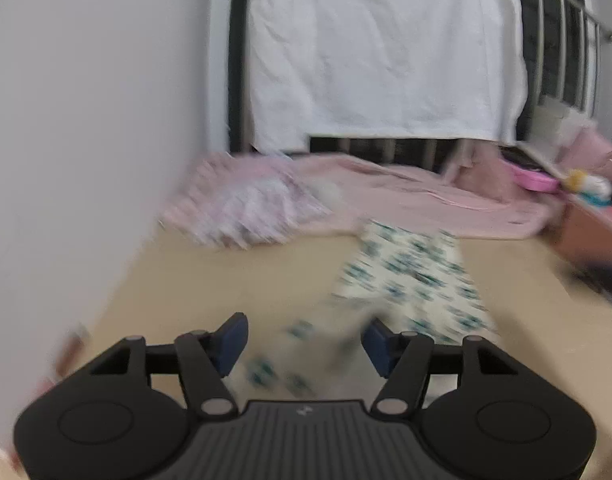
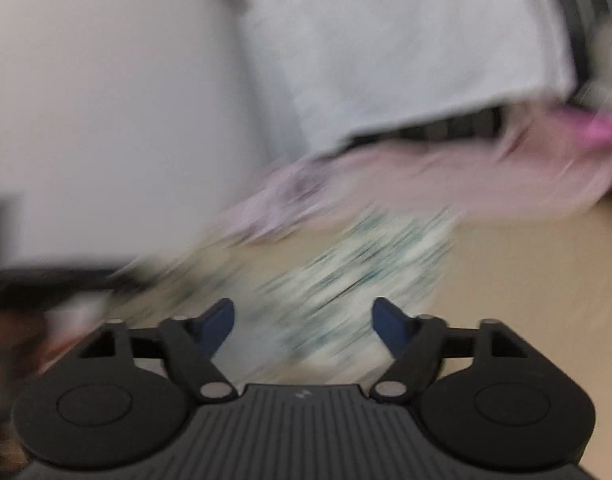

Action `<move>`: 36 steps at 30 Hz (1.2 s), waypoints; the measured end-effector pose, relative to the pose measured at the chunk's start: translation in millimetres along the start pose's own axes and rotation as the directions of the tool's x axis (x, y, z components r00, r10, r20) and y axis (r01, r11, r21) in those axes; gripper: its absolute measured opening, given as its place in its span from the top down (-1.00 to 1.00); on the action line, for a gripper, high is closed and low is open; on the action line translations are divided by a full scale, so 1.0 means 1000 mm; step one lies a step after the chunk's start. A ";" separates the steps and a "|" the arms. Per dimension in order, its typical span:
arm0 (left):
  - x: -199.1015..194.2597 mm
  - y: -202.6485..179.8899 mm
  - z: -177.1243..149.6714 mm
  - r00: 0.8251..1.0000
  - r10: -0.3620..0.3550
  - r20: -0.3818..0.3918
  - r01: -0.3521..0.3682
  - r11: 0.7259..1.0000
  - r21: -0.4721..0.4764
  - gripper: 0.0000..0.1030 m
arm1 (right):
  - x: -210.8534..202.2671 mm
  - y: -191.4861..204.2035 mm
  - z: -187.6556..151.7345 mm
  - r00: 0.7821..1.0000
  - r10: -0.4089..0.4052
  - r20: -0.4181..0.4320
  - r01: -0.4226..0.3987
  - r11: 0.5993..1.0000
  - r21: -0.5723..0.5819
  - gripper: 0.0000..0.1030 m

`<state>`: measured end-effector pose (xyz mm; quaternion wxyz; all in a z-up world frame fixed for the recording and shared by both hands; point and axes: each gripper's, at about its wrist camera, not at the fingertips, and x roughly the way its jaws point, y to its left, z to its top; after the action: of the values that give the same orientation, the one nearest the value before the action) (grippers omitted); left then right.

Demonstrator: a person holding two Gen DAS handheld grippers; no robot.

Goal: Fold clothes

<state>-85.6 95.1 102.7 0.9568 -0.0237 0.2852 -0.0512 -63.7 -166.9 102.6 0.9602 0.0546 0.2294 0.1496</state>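
garment: cream green-print cloth [image 1: 410, 276] flat on tan table [image 1: 233, 276], part-doubled – fold stage unclear | left gripper [image 1: 303, 340] fingers wide, empty, near its hem | right gripper [image 2: 303, 322] same, blurred | next: needs a clean edge grip, if folding remains

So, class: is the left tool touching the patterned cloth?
Cannot tell. In the left wrist view the open left tool frames the blurred patterned cloth, and neither contact nor a gap shows plainly.

- Home bedroom.
- White sheet [image 1: 386, 52] hangs over a dark barred bed frame [image 1: 562, 40] ahead of the claw.
- Pink blanket [image 1: 426, 200] lies crumpled beneath it.
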 end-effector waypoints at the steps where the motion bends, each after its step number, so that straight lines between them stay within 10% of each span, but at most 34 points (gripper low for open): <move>1: -0.003 -0.010 -0.008 0.999 -0.048 -0.019 0.048 0.999 -0.003 -0.19 | 0.017 -0.015 0.015 0.998 -0.063 -0.001 0.063 0.998 -0.019 -0.54; 5: 0.000 -0.058 -0.046 0.989 -0.129 -0.073 0.129 0.992 -0.008 -0.29 | 0.135 -0.069 0.061 0.966 -0.189 -0.175 0.199 0.979 0.045 -0.31; 9: 0.025 -0.089 -0.077 0.987 -0.015 -0.162 0.033 0.994 0.109 -0.12 | 0.240 -0.092 0.057 0.928 -0.178 -0.329 0.234 0.962 0.140 0.08; 13: 0.029 -0.082 -0.079 0.981 -0.089 -0.170 0.121 0.975 0.188 0.91 | 0.280 -0.104 0.046 0.917 -0.243 -0.316 0.297 0.945 0.134 0.49; 19: 0.043 -0.048 -0.075 0.981 0.190 -0.027 -0.162 0.897 0.411 0.91 | 0.189 -0.141 0.020 0.897 -0.316 -0.308 0.369 0.920 0.133 0.74; 25: 0.038 0.002 -0.069 0.932 0.363 0.001 -0.359 0.922 0.143 0.61 | 0.037 -0.174 -0.048 0.921 -0.317 -0.226 0.379 0.861 0.339 0.50; 29: 0.021 0.029 -0.059 0.987 0.156 -0.021 -0.157 0.986 -0.053 -0.08 | -0.040 -0.156 -0.061 0.960 -0.266 -0.087 0.280 0.903 0.327 -0.16; 31: 0.036 0.025 -0.055 0.993 0.114 -0.027 -0.114 0.993 -0.005 -0.38 | -0.049 -0.146 -0.056 0.981 -0.193 -0.038 0.196 0.958 0.209 -0.45; 36: 0.073 0.016 -0.046 0.999 0.009 -0.050 -0.003 0.993 0.115 -0.35 | -0.016 -0.143 -0.048 0.992 -0.094 -0.081 0.099 0.993 0.063 -0.46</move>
<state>-49.3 102.0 23.5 0.9493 0.0335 0.3058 -0.0651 -61.6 -306.0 41.7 0.9542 0.0699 0.2741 0.0973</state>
